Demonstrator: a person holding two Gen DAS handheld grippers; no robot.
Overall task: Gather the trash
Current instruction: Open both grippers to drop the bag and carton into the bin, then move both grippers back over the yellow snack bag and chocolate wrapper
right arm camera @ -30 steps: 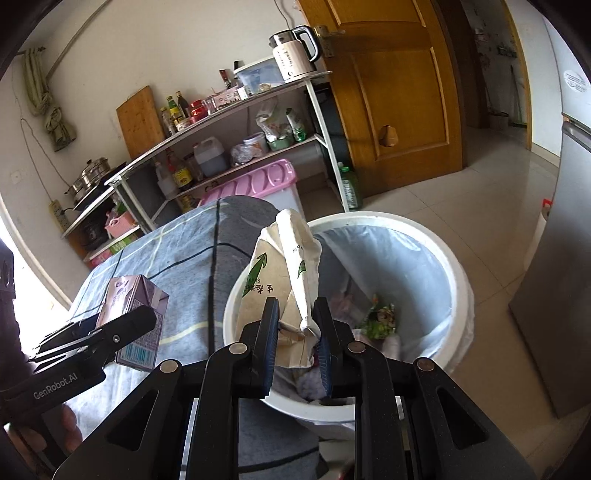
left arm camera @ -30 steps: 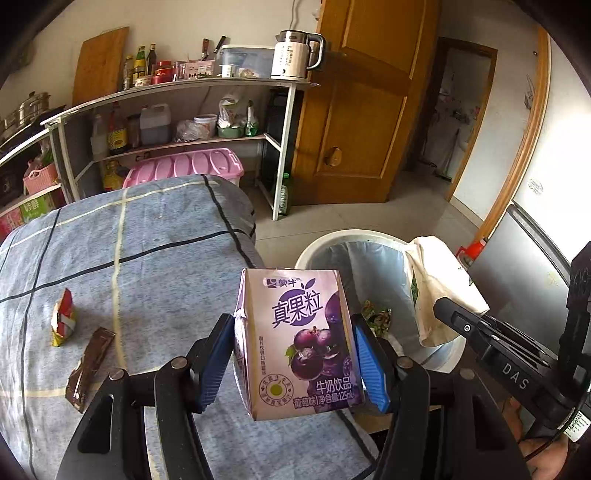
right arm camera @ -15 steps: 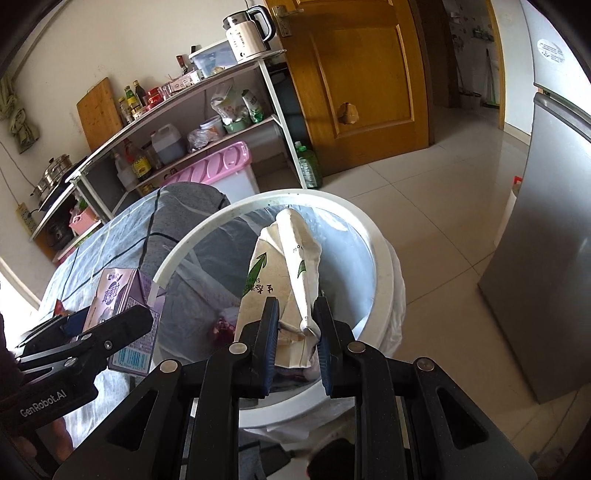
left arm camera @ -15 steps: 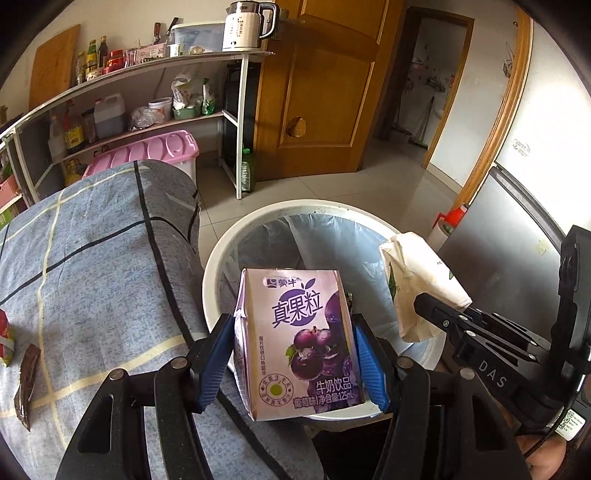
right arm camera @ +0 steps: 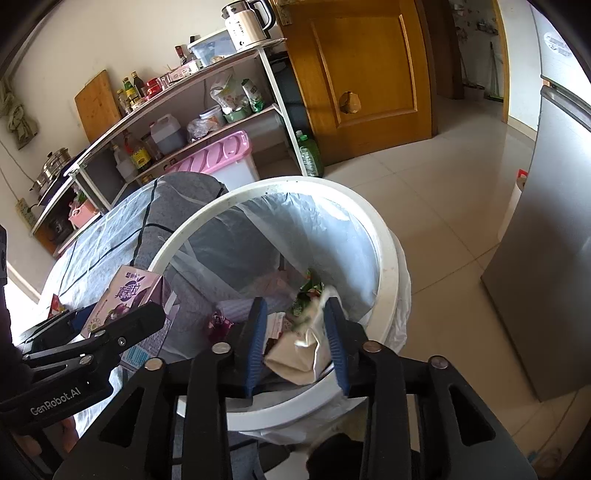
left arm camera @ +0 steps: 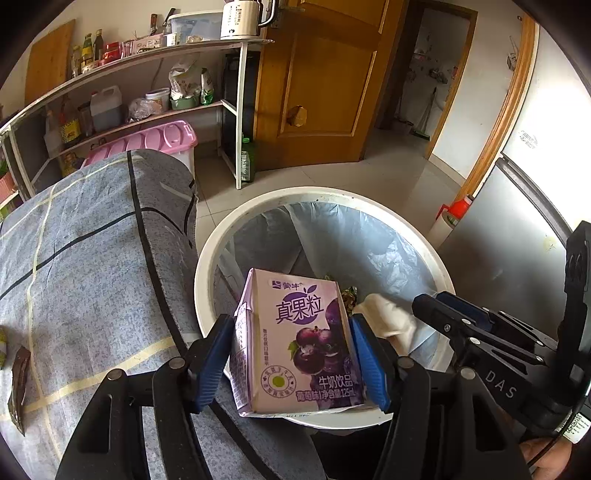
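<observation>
The left tool (left arm camera: 291, 354) is clamped on a small purple milk carton (left arm camera: 301, 341) printed with dark grapes and Chinese lettering, its blue pads pressing both side walls; the carton stands upright over the near rim of the trash bin (left arm camera: 207, 266). The right tool (right arm camera: 295, 339) has just been opening its jaws, which now stand apart, and a crumpled cream paper bag (right arm camera: 299, 350) with green print sits loose between them, blurred, low inside the bin's near side without either pad pressing on it. The bin is round and white, lined with a pale blue plastic bag (right arm camera: 321, 229), and already holds scraps: a green wrapper (right arm camera: 308, 290) and a reddish wrapper (right arm camera: 218, 325) near the bottom. To the left of the bin, touching its side, is the counter (left arm camera: 85, 258), covered by a grey cloth with dark and yellow lines; a brown wrapper (left arm camera: 18, 384) lies at its left edge. Farther off stand a white shelf rack (left arm camera: 236, 110) loaded with bottles and jars, a kettle (left arm camera: 242, 18) on its top, a pink storage box (left arm camera: 147, 142) under it, a green bottle (left arm camera: 247, 160) on the floor and a wooden door (left arm camera: 325, 81). A grey fridge (right arm camera: 546, 240) stands at the right.
</observation>
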